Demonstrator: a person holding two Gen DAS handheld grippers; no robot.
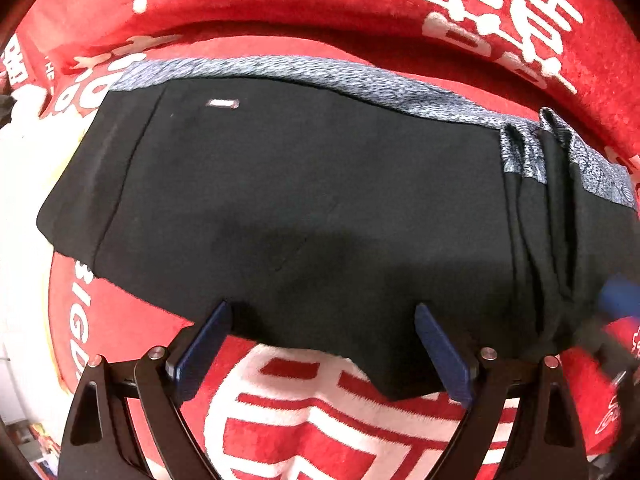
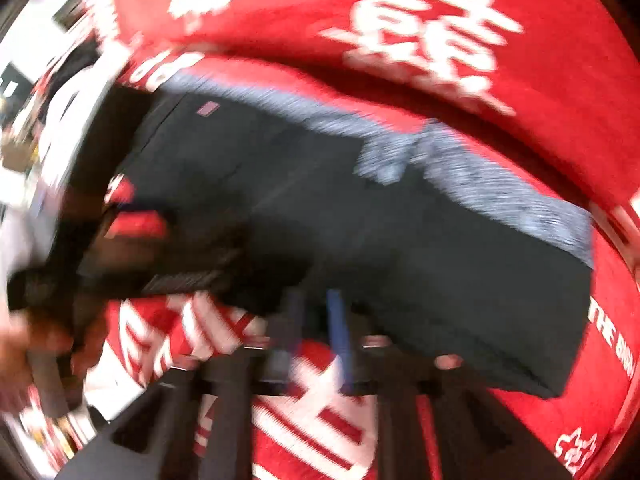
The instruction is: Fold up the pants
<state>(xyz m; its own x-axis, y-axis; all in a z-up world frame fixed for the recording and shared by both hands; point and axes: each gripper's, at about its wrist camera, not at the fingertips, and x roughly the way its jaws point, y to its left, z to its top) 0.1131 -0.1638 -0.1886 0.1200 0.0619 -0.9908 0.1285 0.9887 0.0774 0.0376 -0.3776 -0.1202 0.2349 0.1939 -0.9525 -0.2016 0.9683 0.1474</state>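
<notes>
Black pants (image 1: 304, 200) with a grey speckled waistband (image 1: 280, 70) lie folded on a red blanket with white characters (image 1: 304, 408). My left gripper (image 1: 322, 316) is open, its blue pads at the pants' near edge, holding nothing. Bunched folds of the pants lie at the right (image 1: 540, 220). In the right wrist view, which is blurred by motion, the pants (image 2: 400, 232) lie ahead. My right gripper (image 2: 316, 320) has its blue fingers close together at the pants' near edge; I cannot tell if cloth is between them. The right gripper shows blurred at the left wrist view's right edge (image 1: 618, 296).
The red blanket (image 2: 440, 40) rises in a fold behind the pants. A white surface (image 1: 24, 168) lies at the left. The left gripper's dark body (image 2: 132, 240) shows at the left of the right wrist view.
</notes>
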